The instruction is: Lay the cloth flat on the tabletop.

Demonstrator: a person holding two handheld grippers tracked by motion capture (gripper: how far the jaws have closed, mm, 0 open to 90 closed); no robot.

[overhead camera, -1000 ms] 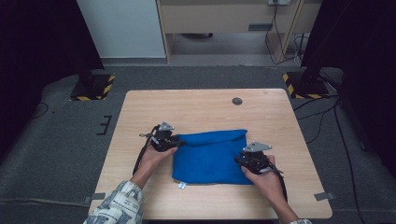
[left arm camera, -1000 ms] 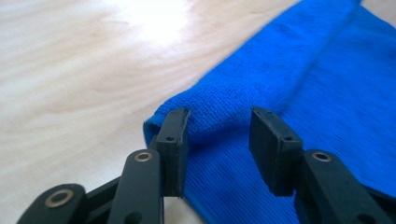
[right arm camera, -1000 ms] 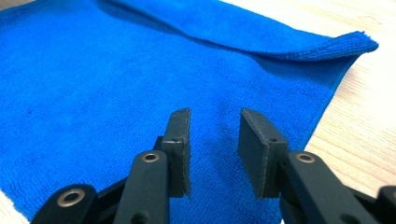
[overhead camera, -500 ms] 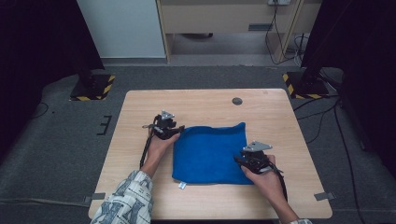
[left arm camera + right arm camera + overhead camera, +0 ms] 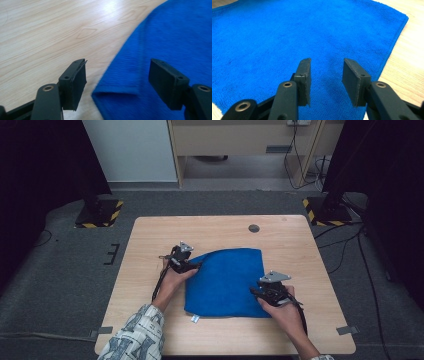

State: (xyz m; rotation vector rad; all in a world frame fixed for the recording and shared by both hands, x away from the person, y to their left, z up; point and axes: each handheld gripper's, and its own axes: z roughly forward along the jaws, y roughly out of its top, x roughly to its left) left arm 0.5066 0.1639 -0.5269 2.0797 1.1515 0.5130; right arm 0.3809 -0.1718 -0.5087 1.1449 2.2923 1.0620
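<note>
I have the blue towel lying at 6 o'clock on the surface. Left tongs gape wide around its folded corner; right tongs hover half open, empty. Risk: closing too high pinches only 1 layer.

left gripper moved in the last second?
Yes. In the high view the left gripper has gone away from the person, toward the dark round grommet, at the blue cloth's far-left corner.
</note>
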